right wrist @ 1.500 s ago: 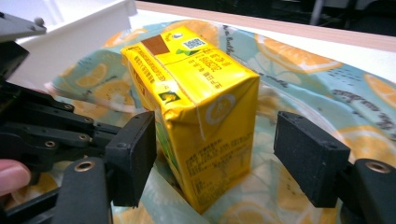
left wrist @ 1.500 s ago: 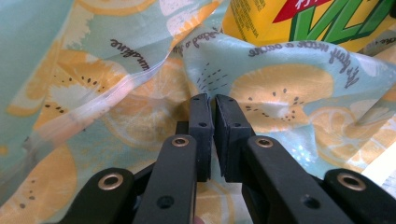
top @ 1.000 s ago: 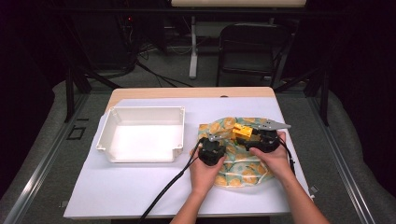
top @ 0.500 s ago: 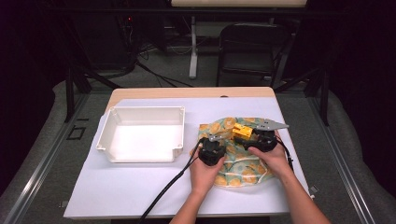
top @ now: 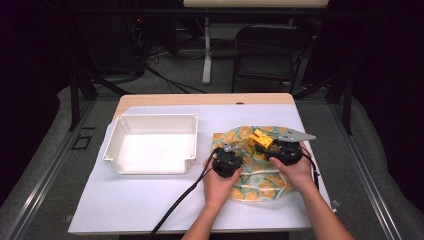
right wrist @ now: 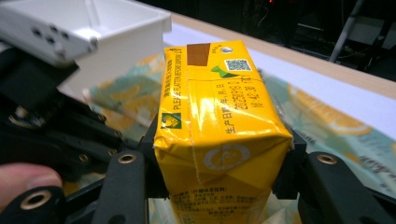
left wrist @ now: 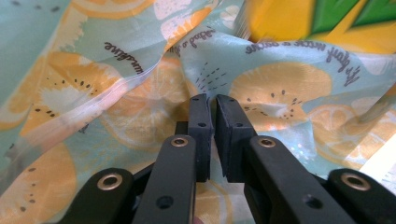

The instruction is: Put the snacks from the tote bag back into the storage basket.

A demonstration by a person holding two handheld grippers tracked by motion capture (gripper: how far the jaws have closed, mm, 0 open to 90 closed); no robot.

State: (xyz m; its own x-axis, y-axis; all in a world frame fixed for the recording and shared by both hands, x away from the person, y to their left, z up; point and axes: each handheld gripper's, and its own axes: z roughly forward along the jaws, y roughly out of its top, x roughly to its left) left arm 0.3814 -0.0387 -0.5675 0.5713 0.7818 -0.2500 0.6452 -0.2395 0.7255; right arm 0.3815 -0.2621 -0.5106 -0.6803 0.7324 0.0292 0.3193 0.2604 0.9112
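Item 1: yellow rectangular drink carton (right wrist: 219, 135), glossy printed card with a brown patch and a code square on its upper face. It stood between the fingers (right wrist: 149, 140) of the right gripper (top: 272, 148), which had just been closing and now pressed on its 2 side walls. In the high view the carton (top: 260, 138) sat over the far right part of the bag, right of the tray.

Item 2: soft drawstring bag of pale teal cloth printed with orange citrus slices and script lettering (left wrist: 280, 88), lying crumpled on the white sheet over the table (top: 150, 210), near the right edge (top: 260, 185). The left gripper (top: 231, 151) had its fingers (left wrist: 201, 126) drawn almost together, and a fold of the cloth appeared pinched at their tips; the exact contact was hidden.

Item 3: white rectangular plastic tray (top: 116, 146), left of the bag and apart from it, nothing in it.

Handling notes, as judgement. The carton likely had some weight if full, and its walls would dent under hard pressure, so a moderate grip across the 2 broad sides, low on the body, suited it best; the glossy skin could slip if the hold were slack. The bag was limp and thin, held no shape of its own, and would slide on the sheet, so its mouth needed holding by the hem for the carton to go in.
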